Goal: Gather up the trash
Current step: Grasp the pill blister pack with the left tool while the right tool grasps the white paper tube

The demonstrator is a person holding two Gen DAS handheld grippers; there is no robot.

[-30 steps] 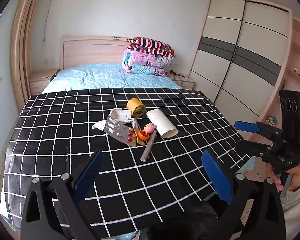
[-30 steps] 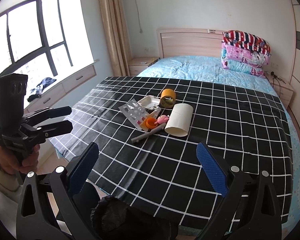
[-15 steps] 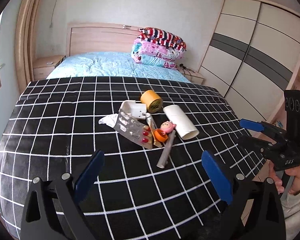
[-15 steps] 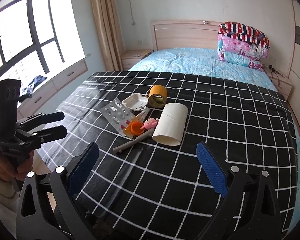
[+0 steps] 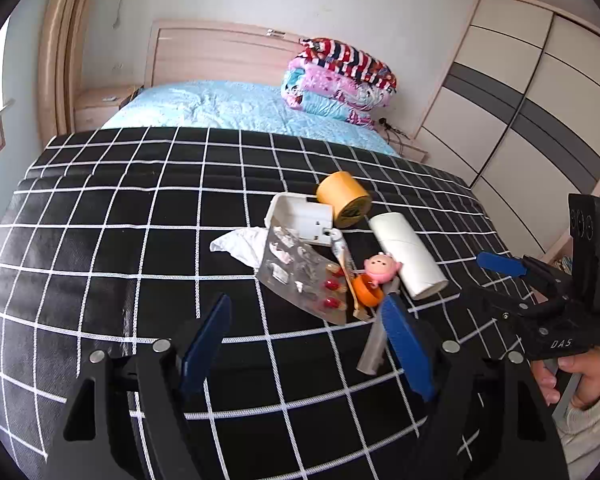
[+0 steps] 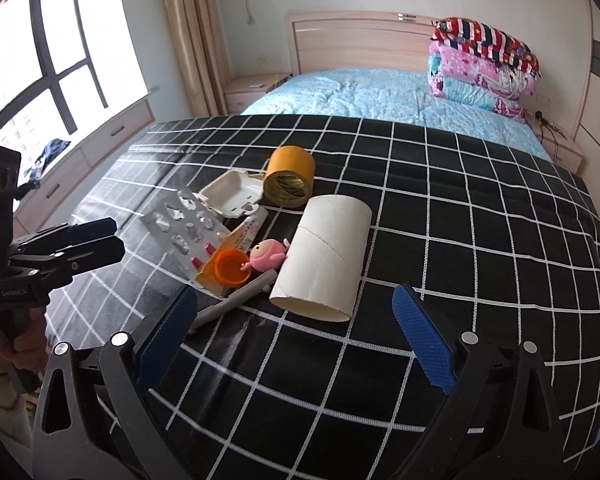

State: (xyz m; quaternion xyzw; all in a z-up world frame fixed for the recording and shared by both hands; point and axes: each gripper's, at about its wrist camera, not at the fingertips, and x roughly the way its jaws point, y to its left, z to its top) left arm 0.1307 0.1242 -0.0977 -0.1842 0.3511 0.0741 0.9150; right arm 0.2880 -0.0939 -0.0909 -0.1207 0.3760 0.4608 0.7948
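A pile of trash lies on the black checked cloth point(image 5: 100, 240): a pill blister pack point(image 5: 304, 276), a white cardboard tube point(image 5: 406, 254), a yellow tape roll point(image 5: 342, 198), a white foam box point(image 5: 300, 216), crumpled tissue point(image 5: 242, 244), an orange cap point(image 5: 366, 294), a pink toy figure point(image 5: 380, 268) and a grey pen point(image 5: 374, 346). My left gripper point(image 5: 308, 344) is open, just short of the blister pack. My right gripper point(image 6: 296, 332) is open, just short of the tube point(image 6: 326, 256). Each gripper shows in the other's view, the right one point(image 5: 500, 276) and the left one point(image 6: 92, 240).
The cloth covers the foot of a bed with a blue sheet point(image 5: 220, 104). Folded quilts point(image 5: 340, 76) sit by the wooden headboard. A wardrobe point(image 5: 520, 100) stands on the right, a window bench point(image 6: 80, 152) and curtain on the left, a nightstand point(image 6: 252, 88) beside the bed.
Both grippers have moved forward toward the trash pile, which now looks larger and nearer. Both stayed open and nothing was grasped.
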